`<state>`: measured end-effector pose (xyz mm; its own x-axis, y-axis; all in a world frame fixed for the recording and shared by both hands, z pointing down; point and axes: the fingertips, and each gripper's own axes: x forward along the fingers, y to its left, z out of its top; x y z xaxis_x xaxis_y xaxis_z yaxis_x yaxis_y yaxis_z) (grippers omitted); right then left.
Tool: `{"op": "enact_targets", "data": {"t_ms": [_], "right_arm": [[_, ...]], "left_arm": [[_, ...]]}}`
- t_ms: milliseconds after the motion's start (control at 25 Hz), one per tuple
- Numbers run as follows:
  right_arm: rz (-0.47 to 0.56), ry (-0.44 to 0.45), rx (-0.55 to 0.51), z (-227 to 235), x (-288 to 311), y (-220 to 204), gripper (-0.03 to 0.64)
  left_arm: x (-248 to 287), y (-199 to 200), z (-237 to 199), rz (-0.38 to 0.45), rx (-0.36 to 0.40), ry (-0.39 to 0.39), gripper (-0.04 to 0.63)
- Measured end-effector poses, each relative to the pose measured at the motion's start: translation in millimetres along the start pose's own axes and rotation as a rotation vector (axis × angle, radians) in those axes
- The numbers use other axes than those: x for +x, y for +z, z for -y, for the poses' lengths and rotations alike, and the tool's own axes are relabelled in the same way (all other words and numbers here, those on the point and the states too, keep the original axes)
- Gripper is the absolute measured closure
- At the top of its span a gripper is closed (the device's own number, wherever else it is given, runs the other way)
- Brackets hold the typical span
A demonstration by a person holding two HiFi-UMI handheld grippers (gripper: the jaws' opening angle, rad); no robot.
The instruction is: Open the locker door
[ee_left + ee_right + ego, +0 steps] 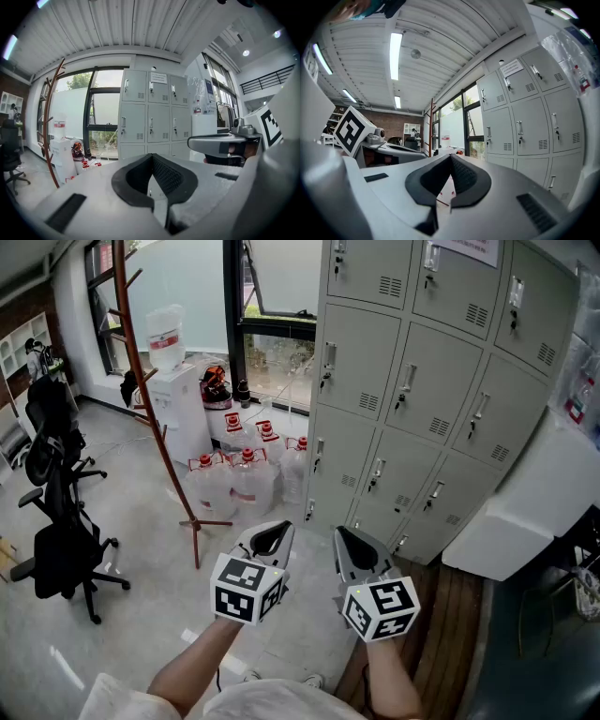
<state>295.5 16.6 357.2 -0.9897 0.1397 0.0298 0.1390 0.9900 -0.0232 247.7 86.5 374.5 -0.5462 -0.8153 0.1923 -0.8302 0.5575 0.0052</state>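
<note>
The left gripper (272, 534) and the right gripper (350, 540) are held with jaws closed together, nothing clamped; the grey lockers (412, 399) are seen well ahead, every door shut. A paper notice (158, 78) is stuck on a top door, its print too small to be read; the red labels on the water bottles (246, 482) are likewise illegible.

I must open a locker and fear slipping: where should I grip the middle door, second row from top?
Take the upright handle near the left edge of that door, coming from the front and closing on it sideways; it stands proud of the flat panel.
</note>
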Motion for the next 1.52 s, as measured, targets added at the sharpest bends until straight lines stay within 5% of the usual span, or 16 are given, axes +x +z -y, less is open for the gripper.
{"op": "enact_targets", "data": {"t_ms": [880,1520], "right_arm": [[-0.052,0.036,0.019,73,-15,-22,0.614],[-0.089,-0.043,0.002,89,113,-21,0.614]], "left_arm": [[60,-5,46,-0.06,0.005,0.005,0.589],[137,3,-74,-0.051,-0.021,-0.066,0.589]]}}
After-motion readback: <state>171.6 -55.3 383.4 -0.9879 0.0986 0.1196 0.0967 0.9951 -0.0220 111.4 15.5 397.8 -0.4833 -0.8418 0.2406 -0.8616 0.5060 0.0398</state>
